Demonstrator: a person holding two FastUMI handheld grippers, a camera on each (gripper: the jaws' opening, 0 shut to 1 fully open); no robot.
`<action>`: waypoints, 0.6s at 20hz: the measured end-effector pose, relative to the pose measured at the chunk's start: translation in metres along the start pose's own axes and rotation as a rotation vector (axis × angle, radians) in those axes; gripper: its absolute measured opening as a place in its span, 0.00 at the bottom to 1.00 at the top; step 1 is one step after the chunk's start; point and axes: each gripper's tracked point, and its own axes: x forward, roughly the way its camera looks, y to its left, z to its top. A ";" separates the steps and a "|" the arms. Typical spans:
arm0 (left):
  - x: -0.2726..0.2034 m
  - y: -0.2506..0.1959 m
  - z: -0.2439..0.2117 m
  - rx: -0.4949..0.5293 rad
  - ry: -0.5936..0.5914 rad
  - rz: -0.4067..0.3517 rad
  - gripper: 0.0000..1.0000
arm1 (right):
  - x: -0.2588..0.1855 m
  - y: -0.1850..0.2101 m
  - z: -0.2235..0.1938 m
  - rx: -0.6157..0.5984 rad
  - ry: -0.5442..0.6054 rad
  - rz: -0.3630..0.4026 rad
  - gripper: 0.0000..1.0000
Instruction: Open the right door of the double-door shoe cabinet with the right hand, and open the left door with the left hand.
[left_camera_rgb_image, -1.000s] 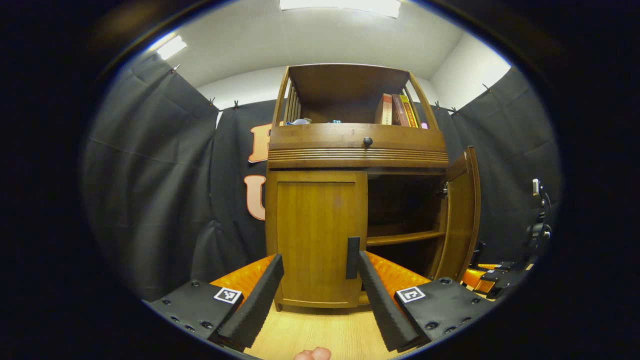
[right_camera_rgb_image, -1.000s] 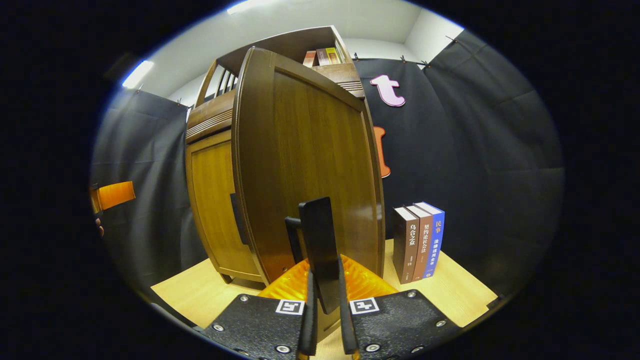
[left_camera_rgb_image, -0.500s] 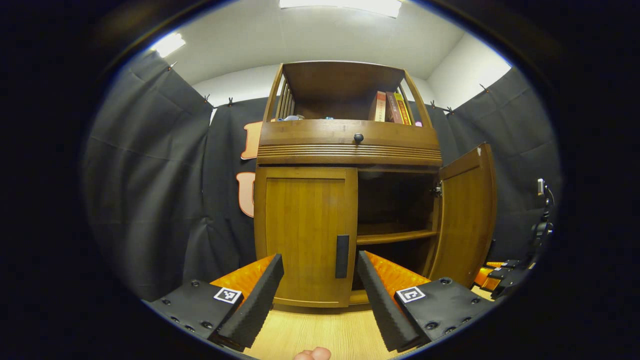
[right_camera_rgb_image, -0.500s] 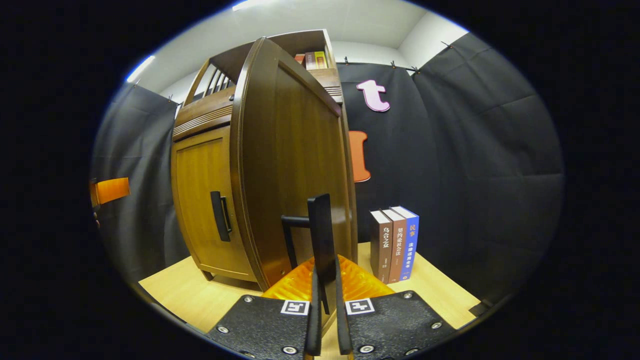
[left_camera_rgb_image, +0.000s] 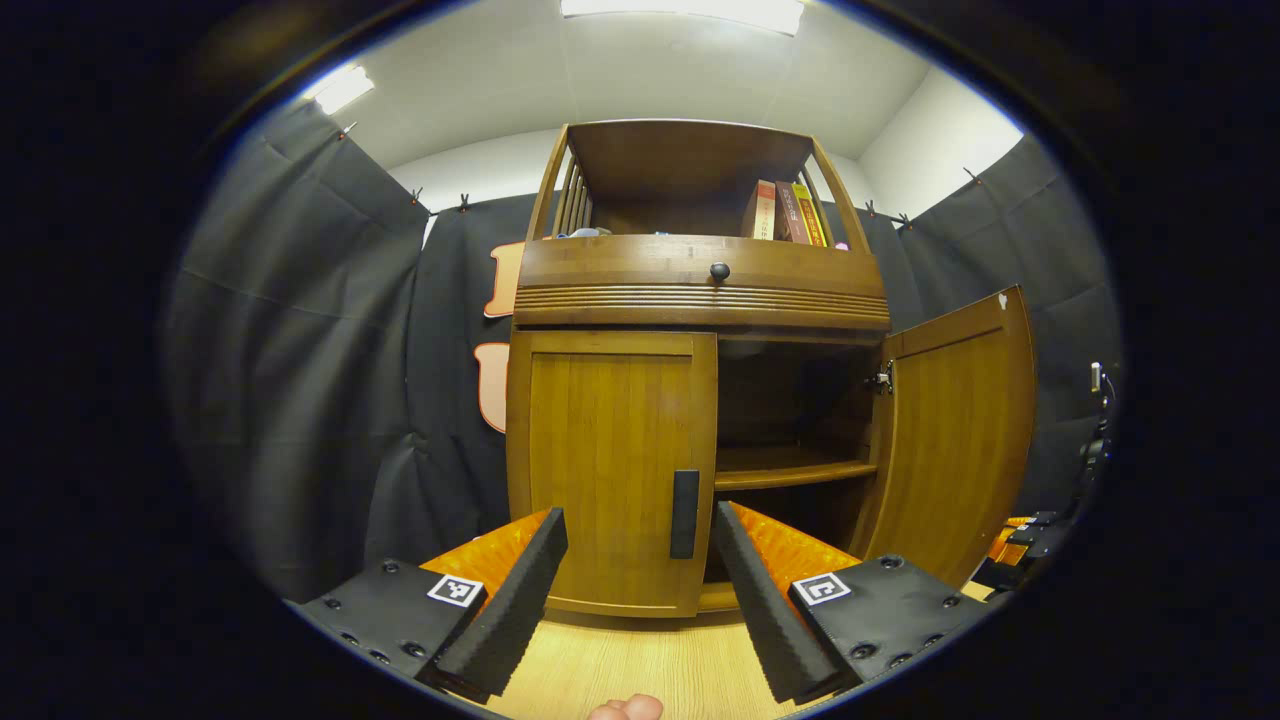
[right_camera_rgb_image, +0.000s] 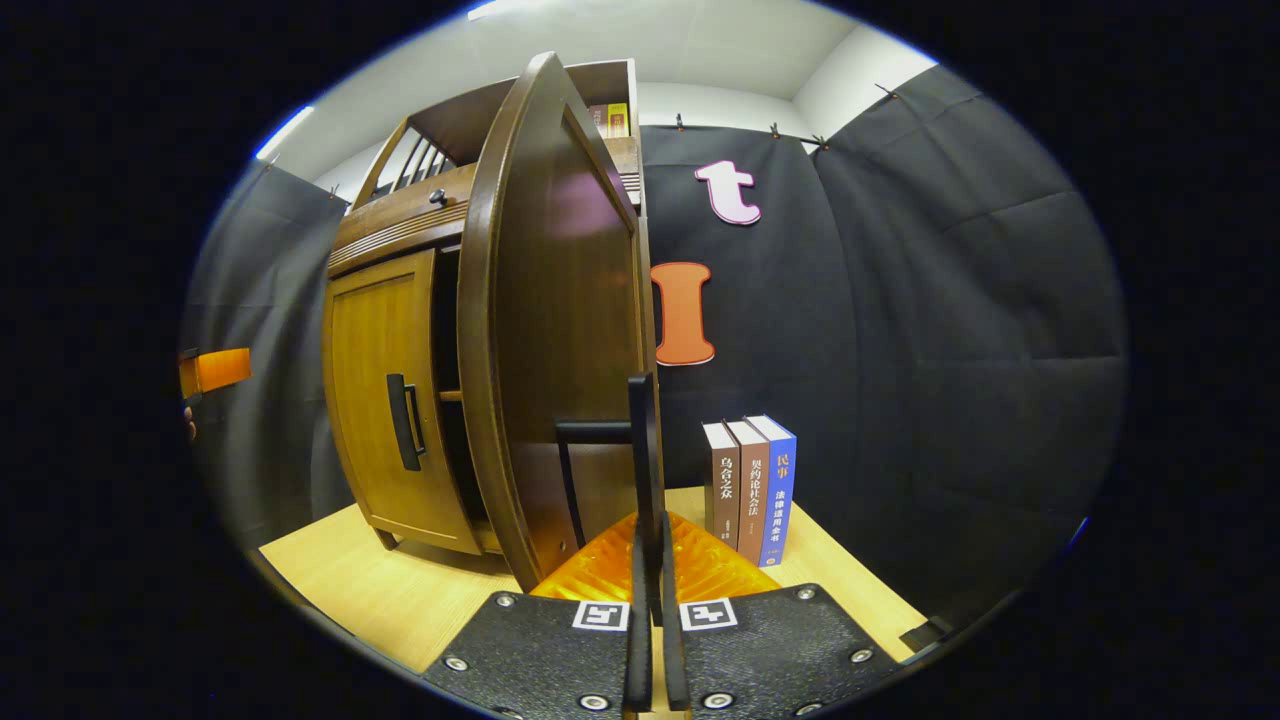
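At the right of the left gripper view, the right door (left_camera_rgb_image: 950, 430) now stands swung well out from the cabinet (left_camera_rgb_image: 700, 290), wider than half a second ago and far wider than a second ago, when it showed almost edge-on; the dark inside and one shelf (left_camera_rgb_image: 795, 470) lie bare. At the centre of the right gripper view, the right gripper (right_camera_rgb_image: 650, 640) is clamped on that door's handle (right_camera_rgb_image: 640, 440), both fingers pressed against the upright bar, and the door (right_camera_rgb_image: 545, 330) has turned nearer to edge-on there than in the earlier frames. I judge the first half of the task nearly or fully done; what remains is to let go and turn to the other door. At centre left of the left gripper view, the left door (left_camera_rgb_image: 610, 470) is flush shut, and its handle (left_camera_rgb_image: 684, 514) sits between the spread fingers of the left gripper (left_camera_rgb_image: 640, 590) but farther off, untouched; it has drifted from the right finger toward the middle of the gap, so the aim looks better lined up. Counted: two doors, one open and one shut; two handles; one knob (left_camera_rgb_image: 718, 270) on the drawer front; three books (left_camera_rgb_image: 795, 212) on the top shelf, as far as I can tell; three books (right_camera_rgb_image: 750, 485) standing on the table (right_camera_rgb_image: 400, 590) at lower right of the right gripper view.
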 end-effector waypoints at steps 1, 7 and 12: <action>0.000 0.001 0.002 -0.002 -0.006 0.003 0.95 | 0.001 -0.005 0.000 -0.002 0.005 0.013 0.05; -0.003 0.006 0.006 0.004 -0.020 0.016 0.97 | 0.005 -0.034 0.000 -0.006 0.032 0.122 0.04; -0.006 0.015 0.008 0.002 -0.023 0.042 0.97 | 0.008 -0.050 0.003 -0.023 0.044 0.195 0.04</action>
